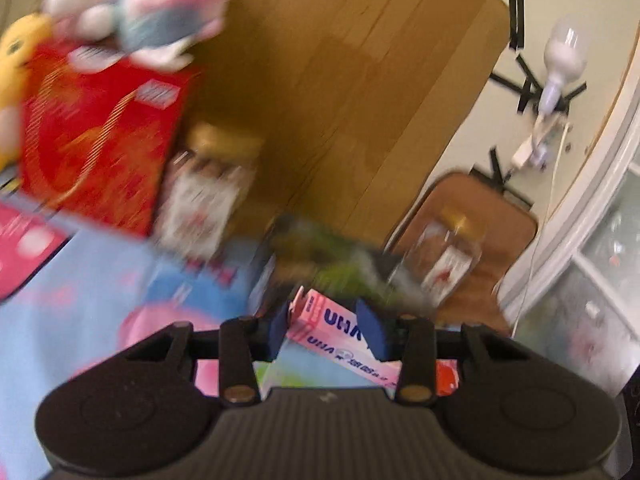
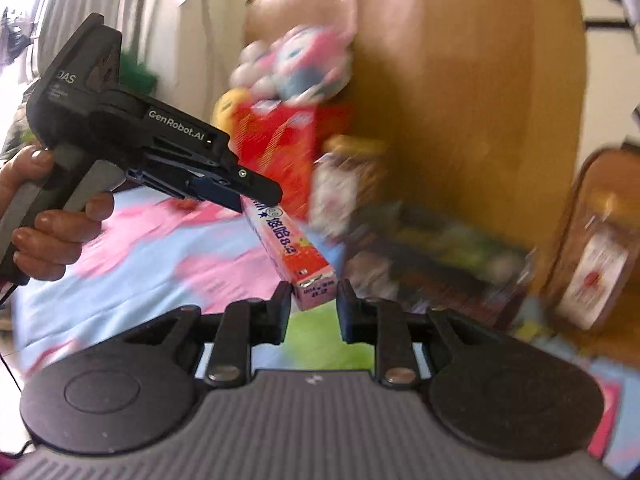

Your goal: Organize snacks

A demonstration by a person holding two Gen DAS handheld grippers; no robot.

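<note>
Pink candy box (image 2: 289,249) held aloft over blue-pink cloth (image 2: 120,272); one end clamped by left tongs (image 1: 329,326), narrowly parted; other end between right tongs (image 2: 314,306), contact not discernible; red box (image 1: 100,136) and jars (image 1: 208,184) blurred behind.
</note>
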